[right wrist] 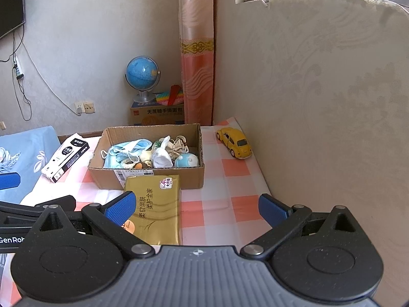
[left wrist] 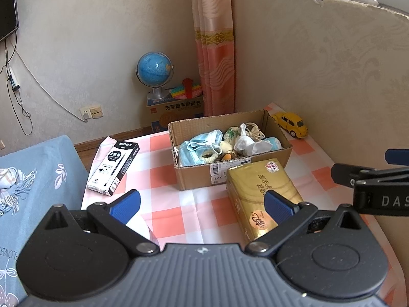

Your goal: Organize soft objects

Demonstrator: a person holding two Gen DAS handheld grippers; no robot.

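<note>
- Nearest to my lenses: both of my own grippers. Left gripper [left wrist: 202, 206], jaws spread wide, nothing between the blue pads; it hangs above the near edge of the checked tablecloth [left wrist: 166, 174]. Right gripper [right wrist: 196, 208], likewise wide apart and holding nothing, hangs just beside it. I judge both are held back and open so as to be ready for a pick.
- Gold tissue pack [right wrist: 156, 204]: lies flat on the cloth, its far end touching or all but touching the front wall of the carton. It sits partly between my right pads in view, though I am above it, not gripping it. As a soft thing still outside the carton, it looks to me the likeliest next item.
- Cardboard box [left wrist: 194, 176], open-topped: the collecting place for the soft things. Inside lie blue face masks [left wrist: 202, 140], a white sock or cloth [left wrist: 245, 144], a small drawstring pouch [right wrist: 180, 145] and a pale blue round item [right wrist: 188, 160]; other small pieces I cannot identify.
- Black-and-white pen box [left wrist: 115, 168]: left of the carton, overhanging the table's edge towards the blue bedding. Rigid, so I judge it left out on purpose.
- Yellow toy car [right wrist: 234, 142]: right of the carton, near the wall panel. Also hard, also outside.
- Globe [left wrist: 154, 70]: on a printed carton beyond the table; not part of the job.
</note>
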